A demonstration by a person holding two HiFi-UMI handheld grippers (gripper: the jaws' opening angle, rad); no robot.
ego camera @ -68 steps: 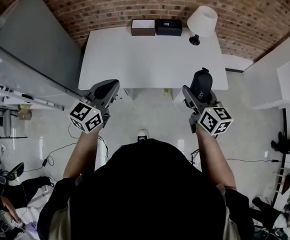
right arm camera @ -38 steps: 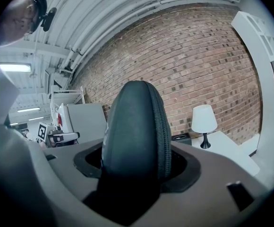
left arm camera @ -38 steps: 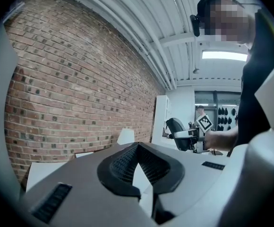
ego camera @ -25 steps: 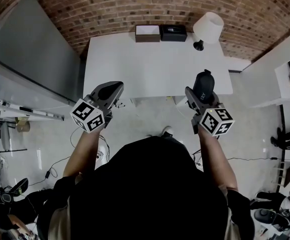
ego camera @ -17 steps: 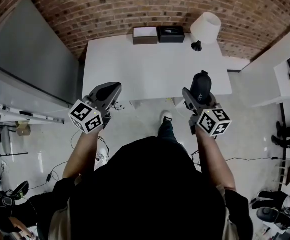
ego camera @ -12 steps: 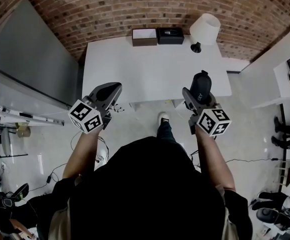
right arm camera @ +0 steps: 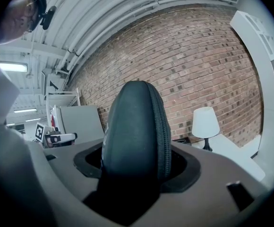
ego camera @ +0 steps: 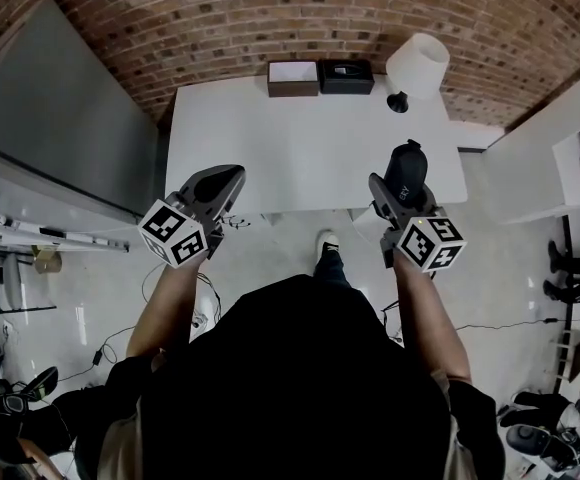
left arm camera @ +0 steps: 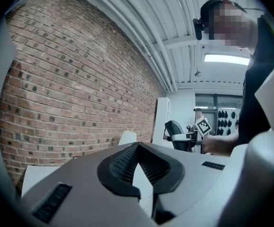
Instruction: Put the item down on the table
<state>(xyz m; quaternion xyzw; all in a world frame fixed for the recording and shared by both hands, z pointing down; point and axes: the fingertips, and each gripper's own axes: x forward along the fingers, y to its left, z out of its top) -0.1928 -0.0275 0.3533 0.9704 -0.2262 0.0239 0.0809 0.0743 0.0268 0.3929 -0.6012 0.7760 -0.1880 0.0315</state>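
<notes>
The head view looks steeply down from above the person onto the white table (ego camera: 310, 128) and the brick wall (ego camera: 270, 18) beyond its far edge. Each gripper view rides close behind its own jaws, facing that wall; the right gripper (ego camera: 400, 183) view and the head view share the lamp (ego camera: 415, 66) at the table's far right corner.

Black case (right arm camera: 134, 126) with a dark zip. White counter (ego camera: 300, 138). Red-brown brick wall (ego camera: 270, 18). White-shaded lamp (ego camera: 417, 65) on a black base. Brown box (ego camera: 292, 76) and black box (ego camera: 346, 74) at twelve o'clock.
</notes>
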